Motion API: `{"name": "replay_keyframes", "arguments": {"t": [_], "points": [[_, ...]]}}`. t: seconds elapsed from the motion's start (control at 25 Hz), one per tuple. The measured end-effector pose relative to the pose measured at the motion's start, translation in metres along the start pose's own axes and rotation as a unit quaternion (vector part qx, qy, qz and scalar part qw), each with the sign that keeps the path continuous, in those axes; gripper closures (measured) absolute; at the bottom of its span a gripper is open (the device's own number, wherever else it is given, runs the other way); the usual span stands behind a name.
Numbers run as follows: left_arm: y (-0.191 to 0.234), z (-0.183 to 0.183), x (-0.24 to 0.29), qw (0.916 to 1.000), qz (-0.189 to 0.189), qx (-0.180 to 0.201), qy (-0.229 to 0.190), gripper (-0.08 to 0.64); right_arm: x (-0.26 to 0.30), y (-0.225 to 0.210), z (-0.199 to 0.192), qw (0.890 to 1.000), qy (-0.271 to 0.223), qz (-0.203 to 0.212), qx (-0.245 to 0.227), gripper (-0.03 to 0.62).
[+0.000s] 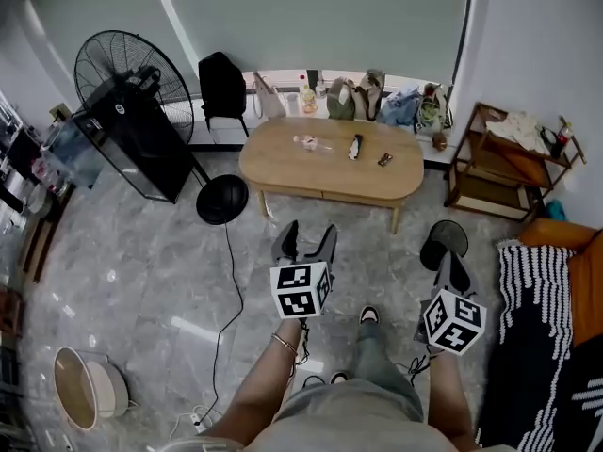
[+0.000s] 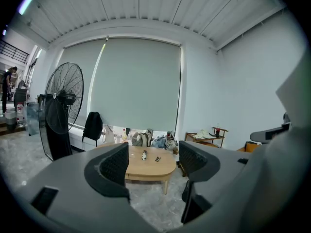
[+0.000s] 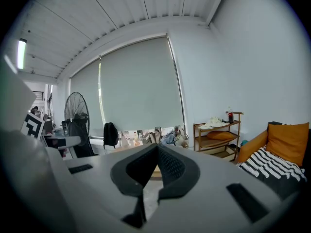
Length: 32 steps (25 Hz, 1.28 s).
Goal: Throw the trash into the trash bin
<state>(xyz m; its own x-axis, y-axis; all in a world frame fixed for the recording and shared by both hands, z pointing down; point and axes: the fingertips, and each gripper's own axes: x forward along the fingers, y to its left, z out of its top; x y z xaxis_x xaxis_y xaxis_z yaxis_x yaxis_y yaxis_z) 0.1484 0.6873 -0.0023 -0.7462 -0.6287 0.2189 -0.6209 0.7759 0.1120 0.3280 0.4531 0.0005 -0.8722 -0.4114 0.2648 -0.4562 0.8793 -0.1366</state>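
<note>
Three bits of trash lie on the oval wooden coffee table: a pinkish wrapper, a black-and-white piece and a small dark wrapper. A beige round bin stands on the floor at the lower left. My left gripper is held short of the table, open and empty; the left gripper view frames the table and trash between its jaws. My right gripper is shut with its pads together and nothing between them.
A standing fan, its round base and a black box unit stand left of the table; a cable crosses the floor. A wooden shelf and striped blanket are on the right. A dark round object is by the right gripper's tip.
</note>
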Motion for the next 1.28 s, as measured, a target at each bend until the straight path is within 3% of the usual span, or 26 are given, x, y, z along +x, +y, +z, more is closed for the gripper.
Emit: {"name": "replay_keyframes", "arguments": {"t": [0.28,0.48,0.68,1.04,1.28], "points": [[0.02,0.028,0.124,0.9999,0.01,-0.012,0.003,0.242,0.133,-0.015,0.043,1.0,-0.004,0.013,0.0,0.584],[0.046,0.066,0.219,0.999,0.039,-0.021,-0.01,0.242,0.237,-0.02,0.083,0.999,0.004,0.028,-0.017,0.585],[0.065,0.079,0.287,0.9969,0.066,-0.042,-0.01,0.242,0.319,-0.022,0.103,0.999,0.01,0.043,-0.025,0.586],[0.12,0.072,0.412,0.9943,0.085,-0.056,0.032,0.242,0.46,0.003,0.111,0.997,0.039,0.06,-0.024,0.586],[0.186,0.115,0.51,0.9937,0.099,-0.051,0.017,0.242,0.578,0.045,0.147,0.997,0.035,0.067,-0.025,0.586]]}}
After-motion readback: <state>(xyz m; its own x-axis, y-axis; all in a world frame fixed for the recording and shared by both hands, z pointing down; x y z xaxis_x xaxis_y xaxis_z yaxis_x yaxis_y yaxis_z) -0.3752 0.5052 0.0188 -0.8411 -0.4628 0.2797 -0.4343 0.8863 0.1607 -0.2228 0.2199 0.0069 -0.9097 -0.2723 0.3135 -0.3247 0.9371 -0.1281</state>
